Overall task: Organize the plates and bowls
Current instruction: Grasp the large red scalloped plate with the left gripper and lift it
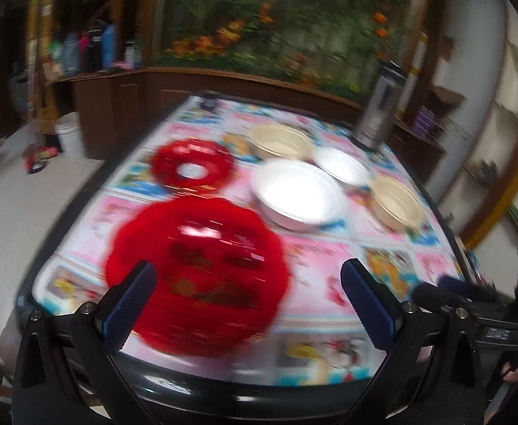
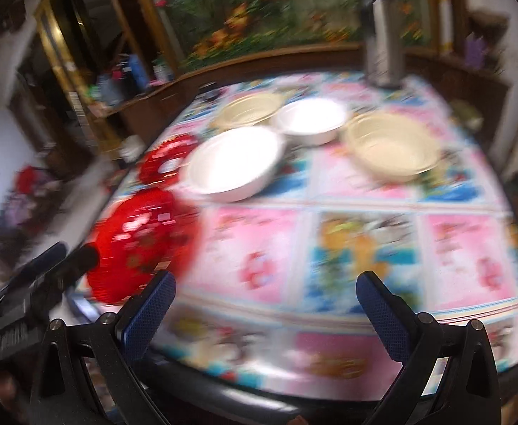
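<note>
both tongs gape wide and empty: left gripper [image 1: 246, 279] over the red plate [image 1: 197, 276] (blurred), right gripper [image 2: 266, 292] lower centre above the tablecloth [image 2: 365, 191].

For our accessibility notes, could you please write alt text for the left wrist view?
Open left gripper hovers over a large red plate on a cartoon-print table. Beyond lie a small red plate, two white bowls and two cream bowls. Motion-blurred.

Two red plates [image 1: 197, 276], four bowls [image 1: 296, 194].

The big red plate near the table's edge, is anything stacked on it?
No, the big red plate lies bare on the table, apart from the bowls.
</note>
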Motion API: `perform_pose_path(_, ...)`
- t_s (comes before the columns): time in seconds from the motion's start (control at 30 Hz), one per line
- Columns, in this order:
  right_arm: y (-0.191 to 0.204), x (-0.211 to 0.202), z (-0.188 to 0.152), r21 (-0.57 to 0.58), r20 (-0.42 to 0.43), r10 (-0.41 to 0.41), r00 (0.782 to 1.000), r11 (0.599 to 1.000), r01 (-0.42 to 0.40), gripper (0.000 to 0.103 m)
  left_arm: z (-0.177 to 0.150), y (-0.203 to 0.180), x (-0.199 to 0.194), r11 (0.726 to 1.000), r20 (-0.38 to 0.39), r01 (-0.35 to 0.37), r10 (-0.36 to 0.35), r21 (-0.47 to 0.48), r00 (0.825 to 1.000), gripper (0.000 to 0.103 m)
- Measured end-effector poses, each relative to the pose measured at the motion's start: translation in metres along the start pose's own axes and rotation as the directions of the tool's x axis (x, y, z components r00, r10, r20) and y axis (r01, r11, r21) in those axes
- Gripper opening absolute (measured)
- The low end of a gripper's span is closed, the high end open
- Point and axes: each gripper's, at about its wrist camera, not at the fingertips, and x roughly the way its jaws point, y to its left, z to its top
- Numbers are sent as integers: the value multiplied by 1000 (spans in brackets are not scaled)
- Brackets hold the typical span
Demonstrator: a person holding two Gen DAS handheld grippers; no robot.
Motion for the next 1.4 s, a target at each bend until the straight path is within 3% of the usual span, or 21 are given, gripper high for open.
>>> perform_pose_path(0.1,11,13,8,21,-50,116,992,993,-115,103,5,47,11,994,-30,-82,80,-68,996,103)
perform_pose_path(0.23,35,52,15,55,-145,257,956,966,-251,100,-5,87,46,982,-135,-132,114,-138,984,99)
perform_pose_path(0.3,43,75,17,93,-191,266,945,963,-252,87,-10,91,63,980,-181,-132,103,-152,978,96)
perform_pose_path(0.4,51,109,18,173,-256,336,906,938,-299,66,-16,92,83,978,-231,-128,89,-162,969,80)
perform_pose_path(0.47,54,122,19,191,-273,326,905,940,-282,61,-18,94,91,977,-255,-132,87,-166,963,67)
perform_pose_path(0.53,58,137,20,212,-308,324,894,940,-268,49,-21,94,100,978,-281,-128,78,-166,956,42)
perform_pose_path(0.6,63,147,19,217,-333,328,884,939,-267,27,-23,96,104,979,-293,-133,82,-157,952,30)
perform_pose_path(0.7,67,157,17,194,-351,301,887,950,-246,14,-27,96,109,977,-302,-159,110,-142,947,14)
perform_pose_path(0.9,81,153,16,126,-321,250,914,967,-220,14,-26,97,94,974,-264,-158,112,-161,958,13)
perform_pose_path(1.0,87,140,21,106,-295,263,919,964,-242,14,-18,103,76,970,-219,-167,127,-177,967,13)
perform_pose_path(1.4,125,140,23,21,-294,285,912,956,-292,14,-27,129,61,947,-202,-201,151,-252,968,12)
